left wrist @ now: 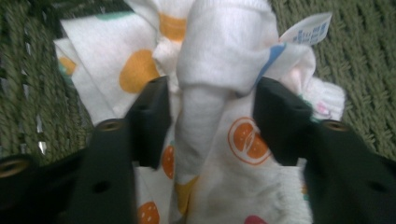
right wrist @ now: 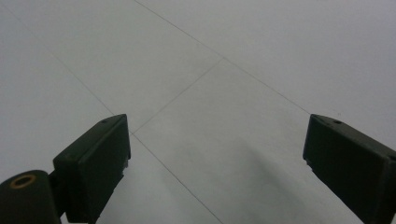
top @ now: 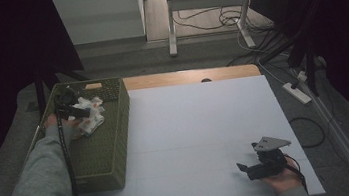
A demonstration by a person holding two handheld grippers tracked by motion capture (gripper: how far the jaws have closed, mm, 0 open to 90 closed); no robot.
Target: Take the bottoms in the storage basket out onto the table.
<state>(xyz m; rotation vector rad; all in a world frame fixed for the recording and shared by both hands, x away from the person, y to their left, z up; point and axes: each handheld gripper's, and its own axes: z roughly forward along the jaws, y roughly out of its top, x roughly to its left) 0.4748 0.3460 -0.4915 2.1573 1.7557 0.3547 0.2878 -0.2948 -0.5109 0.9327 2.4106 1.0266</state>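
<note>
R gripper idle near right; L gripper on cloth in basket, far left.

Nearest you, your right gripper (top: pixel 249 168) sits low over the white table (top: pixel 201 125) w/ jaws wide apart, nothing btwn them. Farther off at left, your left gripper (left wrist: pixel 211 122) is down in the green basket (top: pixel 116 135), jaws half closed either side of a bunched fold of the white cloth (left wrist: pixel 224 56) w/ orange spots; pads look to press it. Cloth lies in the basket's far part.
</note>
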